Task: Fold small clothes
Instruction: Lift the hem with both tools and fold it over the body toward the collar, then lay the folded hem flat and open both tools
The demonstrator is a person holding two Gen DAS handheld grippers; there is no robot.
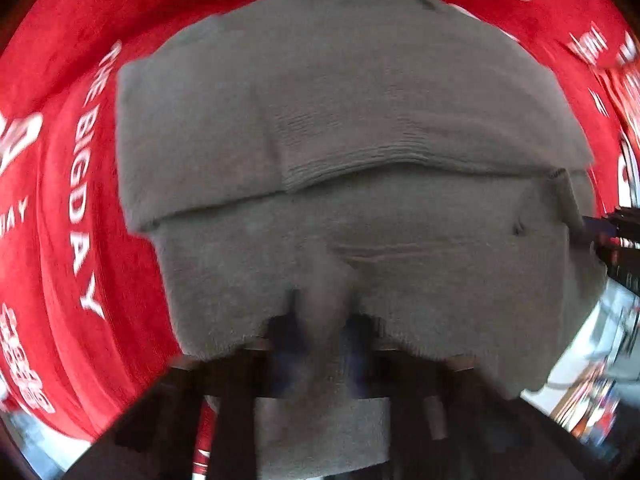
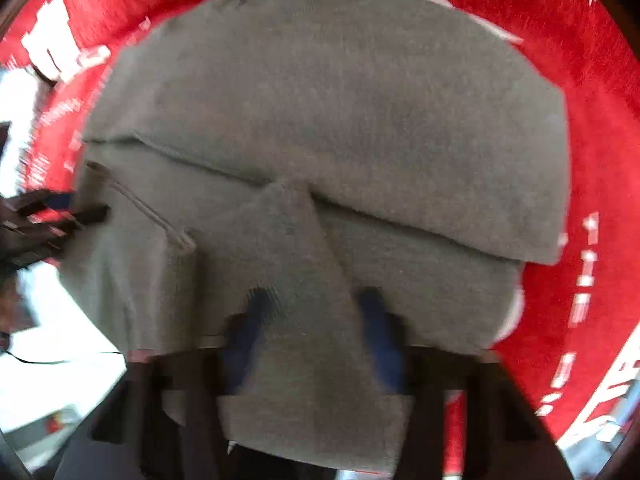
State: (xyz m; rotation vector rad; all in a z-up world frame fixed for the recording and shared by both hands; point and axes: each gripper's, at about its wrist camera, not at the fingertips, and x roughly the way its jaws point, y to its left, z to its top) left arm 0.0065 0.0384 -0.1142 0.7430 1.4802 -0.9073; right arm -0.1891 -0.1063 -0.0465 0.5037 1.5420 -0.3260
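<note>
A grey knitted garment (image 1: pixel 340 120) lies on a red cloth (image 1: pixel 60 220) with white lettering, its far part folded over the near part. My left gripper (image 1: pixel 322 320) is shut on the garment's near edge, fabric bunched between the fingers. In the right wrist view the same garment (image 2: pixel 360 100) fills the frame. My right gripper (image 2: pixel 314 304) has a strip of the garment running between its fingers, which stand wide apart. The left gripper shows at the left edge of the right wrist view (image 2: pixel 80 212), and the right one at the right edge of the left wrist view (image 1: pixel 608 232).
The red cloth (image 2: pixel 580 140) covers the surface around the garment. Past its near edge there are bright, blurred objects at lower right in the left wrist view (image 1: pixel 592 380) and at lower left in the right wrist view (image 2: pixel 48 360).
</note>
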